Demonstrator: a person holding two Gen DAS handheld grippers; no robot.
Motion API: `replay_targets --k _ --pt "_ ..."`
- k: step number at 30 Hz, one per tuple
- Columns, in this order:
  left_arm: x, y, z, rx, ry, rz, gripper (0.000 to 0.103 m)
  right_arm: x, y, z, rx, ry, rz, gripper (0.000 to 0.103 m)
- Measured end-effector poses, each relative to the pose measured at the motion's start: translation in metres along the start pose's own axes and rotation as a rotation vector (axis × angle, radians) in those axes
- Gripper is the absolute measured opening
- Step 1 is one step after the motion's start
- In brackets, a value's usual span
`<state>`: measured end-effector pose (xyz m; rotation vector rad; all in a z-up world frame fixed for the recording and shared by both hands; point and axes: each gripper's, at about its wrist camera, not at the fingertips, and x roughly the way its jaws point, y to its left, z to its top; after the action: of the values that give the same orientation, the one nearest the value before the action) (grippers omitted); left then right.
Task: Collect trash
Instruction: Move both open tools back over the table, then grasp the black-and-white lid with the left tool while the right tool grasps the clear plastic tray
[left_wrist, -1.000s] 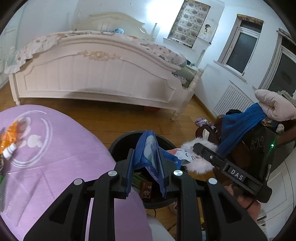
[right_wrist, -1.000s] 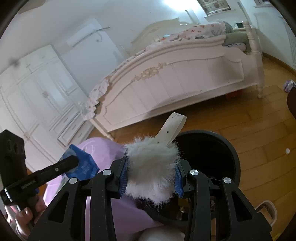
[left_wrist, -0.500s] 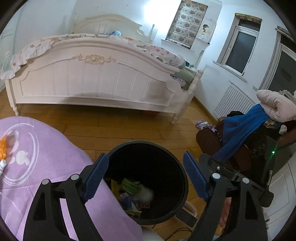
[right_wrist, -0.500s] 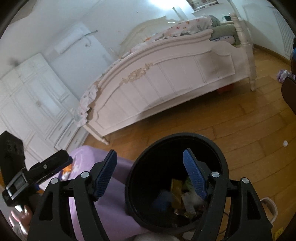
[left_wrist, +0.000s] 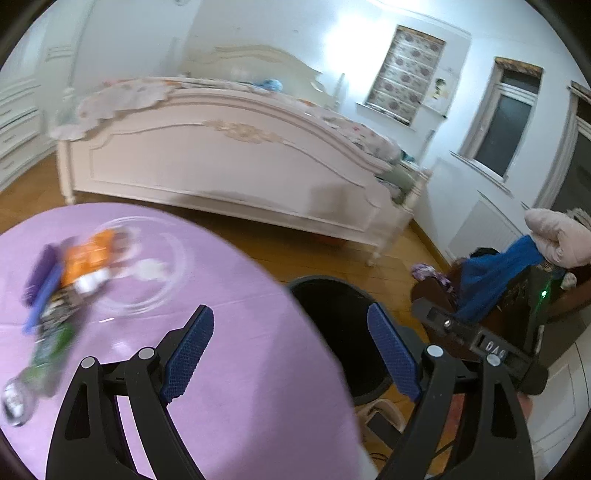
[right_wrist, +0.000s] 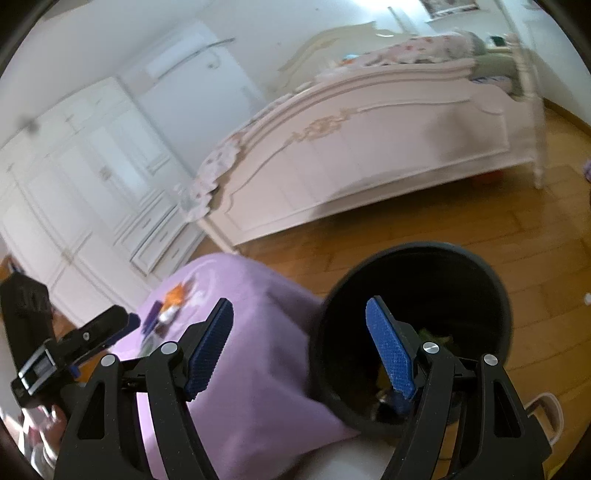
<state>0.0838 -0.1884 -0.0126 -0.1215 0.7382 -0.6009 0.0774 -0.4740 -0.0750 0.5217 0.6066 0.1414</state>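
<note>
My left gripper (left_wrist: 289, 309) is open and empty, hovering over the edge of the purple-clothed table (left_wrist: 221, 387), just left of the black bin (left_wrist: 332, 325). A blurred heap of trash lies on the table's left side: an orange wrapper (left_wrist: 86, 256), a purple item (left_wrist: 38, 273) and a green wrapper (left_wrist: 51, 350). My right gripper (right_wrist: 299, 306) is also open and empty, between the table (right_wrist: 251, 362) and the bin (right_wrist: 480, 266). Some litter (right_wrist: 436, 336) shows inside the bin. The orange wrapper (right_wrist: 175, 295) lies farther left on the cloth.
A white bed (left_wrist: 229, 166) stands across the wooden floor (left_wrist: 314, 254). White wardrobes (right_wrist: 74, 192) fill the left wall. A chair draped with blue cloth (left_wrist: 495, 280) stands right of the bin. A slipper (right_wrist: 546, 410) lies beside the bin.
Both grippers opened over the bin: the left let go of a blue bag, the right a white furry piece. Both have since swung left, towards the table.
</note>
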Motion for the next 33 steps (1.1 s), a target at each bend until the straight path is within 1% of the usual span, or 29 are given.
replay_targets --k 5,7,11,13,15,16,19,21,22,23,26,28,29,33 --pt "-0.036 0.049 -0.014 -0.046 -0.014 0.095 0.085 0.020 0.051 -0.010 -0.081 0.058 0.049 0.074" --pt "-0.050 0.072 -0.021 -0.065 -0.013 0.153 0.085 0.027 0.069 -0.014 -0.114 0.083 0.065 0.074" --pt "-0.072 0.115 -0.040 -0.097 0.016 0.280 0.085 0.050 0.112 -0.028 -0.193 0.164 0.107 0.074" --pt "-0.078 0.133 -0.049 -0.086 0.049 0.346 0.084 0.063 0.133 -0.035 -0.204 0.217 0.146 0.074" --pt "-0.081 0.147 -0.056 -0.073 0.076 0.392 0.082 0.078 0.150 -0.041 -0.201 0.276 0.177 0.075" --pt "-0.082 0.153 -0.059 -0.072 0.089 0.402 0.076 0.086 0.159 -0.044 -0.202 0.308 0.181 0.076" --pt "-0.081 0.169 -0.067 -0.061 0.134 0.416 0.065 0.109 0.188 -0.053 -0.197 0.389 0.213 0.076" --pt "-0.078 0.174 -0.071 -0.053 0.159 0.408 0.064 0.123 0.202 -0.057 -0.179 0.439 0.236 0.076" --pt "-0.076 0.177 -0.073 -0.053 0.172 0.400 0.063 0.131 0.208 -0.059 -0.173 0.464 0.234 0.076" --pt "-0.074 0.178 -0.075 -0.052 0.182 0.387 0.062 0.139 0.216 -0.060 -0.171 0.485 0.223 0.076" --pt "-0.071 0.179 -0.081 -0.040 0.207 0.354 0.058 0.160 0.231 -0.059 -0.170 0.507 0.175 0.076" --pt "-0.071 0.182 -0.079 -0.039 0.199 0.347 0.054 0.171 0.234 -0.055 -0.143 0.520 0.140 0.076" --pt "-0.071 0.184 -0.077 -0.041 0.199 0.353 0.054 0.179 0.234 -0.053 -0.124 0.531 0.117 0.076" --pt "-0.070 0.192 -0.075 -0.060 0.193 0.341 0.048 0.194 0.240 -0.048 -0.115 0.548 0.094 0.076"
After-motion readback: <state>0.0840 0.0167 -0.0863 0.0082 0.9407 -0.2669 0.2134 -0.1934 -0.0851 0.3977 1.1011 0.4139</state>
